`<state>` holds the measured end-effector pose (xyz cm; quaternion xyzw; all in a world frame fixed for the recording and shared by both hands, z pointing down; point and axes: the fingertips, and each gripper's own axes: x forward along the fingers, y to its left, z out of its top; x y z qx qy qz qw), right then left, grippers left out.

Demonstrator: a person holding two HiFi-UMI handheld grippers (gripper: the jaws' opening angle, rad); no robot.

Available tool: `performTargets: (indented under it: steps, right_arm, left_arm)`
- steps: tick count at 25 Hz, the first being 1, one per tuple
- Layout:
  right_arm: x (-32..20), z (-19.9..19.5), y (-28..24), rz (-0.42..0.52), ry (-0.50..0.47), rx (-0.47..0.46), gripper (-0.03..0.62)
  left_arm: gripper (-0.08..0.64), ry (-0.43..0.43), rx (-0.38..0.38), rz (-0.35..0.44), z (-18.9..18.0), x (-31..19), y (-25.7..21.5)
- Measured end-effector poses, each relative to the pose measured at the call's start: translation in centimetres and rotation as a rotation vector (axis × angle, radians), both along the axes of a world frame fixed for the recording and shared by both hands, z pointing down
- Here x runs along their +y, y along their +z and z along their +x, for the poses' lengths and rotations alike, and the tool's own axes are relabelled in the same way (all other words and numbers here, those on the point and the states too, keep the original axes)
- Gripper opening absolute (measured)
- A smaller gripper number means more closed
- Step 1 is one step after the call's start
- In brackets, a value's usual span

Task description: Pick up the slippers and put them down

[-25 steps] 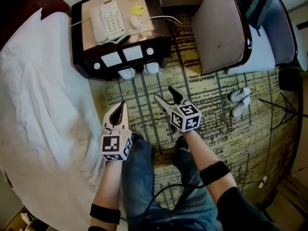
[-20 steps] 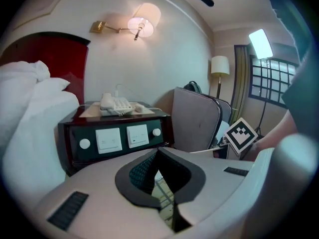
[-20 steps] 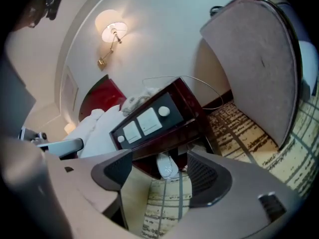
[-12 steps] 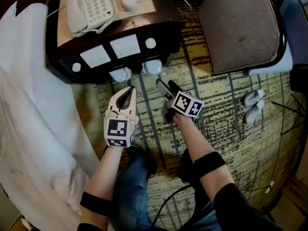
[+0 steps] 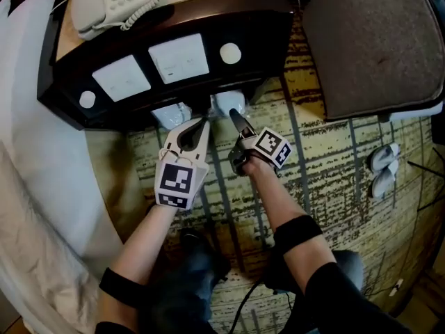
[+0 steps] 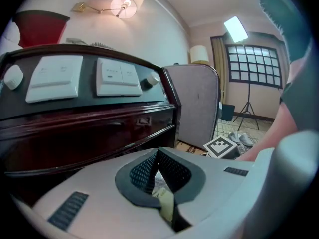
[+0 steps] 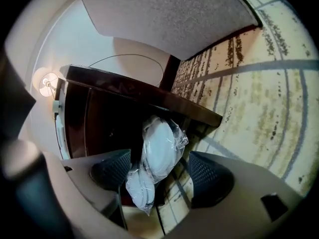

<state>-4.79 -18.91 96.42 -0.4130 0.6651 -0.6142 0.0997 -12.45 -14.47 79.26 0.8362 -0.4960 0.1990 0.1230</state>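
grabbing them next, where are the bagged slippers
Head view, upper centre: the bagged slippers sit at the base of the nightstand, just ahead of the right gripper, whose jaws have just been opening and frame them untouched.

left tongs (image 5: pixel 203 122) closed | right tongs (image 5: pixel 235 120) just opened wide, gripping nothing

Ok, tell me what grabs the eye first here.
Two hand-held grippers reach low toward a dark bedside cabinet: the left gripper is shut, and the right gripper has jaws that have just been opening. In the right gripper view those open jaws frame the plastic-wrapped slippers, not yet gripped, at the cabinet's foot beside the patterned carpet.
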Motion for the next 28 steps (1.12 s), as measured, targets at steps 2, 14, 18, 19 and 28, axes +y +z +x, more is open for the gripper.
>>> performTargets:
  steps: [2,14,18,19,28]
  right_arm:
    - [-0.8,-0.6,1.1,-0.003,0.012,-0.017,0.393]
    - [-2.8,-2.1,1.3,0.064,0.041,-0.117,0.132]
    - [-2.2,-1.6,1.0,0.093,0.025,-0.111,0.124]
    - [-2.0,-1.5,1.0,0.094,0.028,-0.121,0.124]
    - [2.6,0.2,-1.2,0.086,-0.014,-0.113,0.120]
  left_arm:
    - [0.002,0.009,-0.008,0.009,-0.1,-0.3,1.0]
    - [0.002,0.015,-0.016,0.042,-0.3,-0.8,2.0]
    - [0.002,0.012,-0.022,0.032,-0.2,-0.3,2.6]
    - [0.002,0.011,-0.022,0.028,-0.1,-0.1,2.7]
    - [0.002,-0.010,-0.003,-0.035,1.1,1.9,1.9]
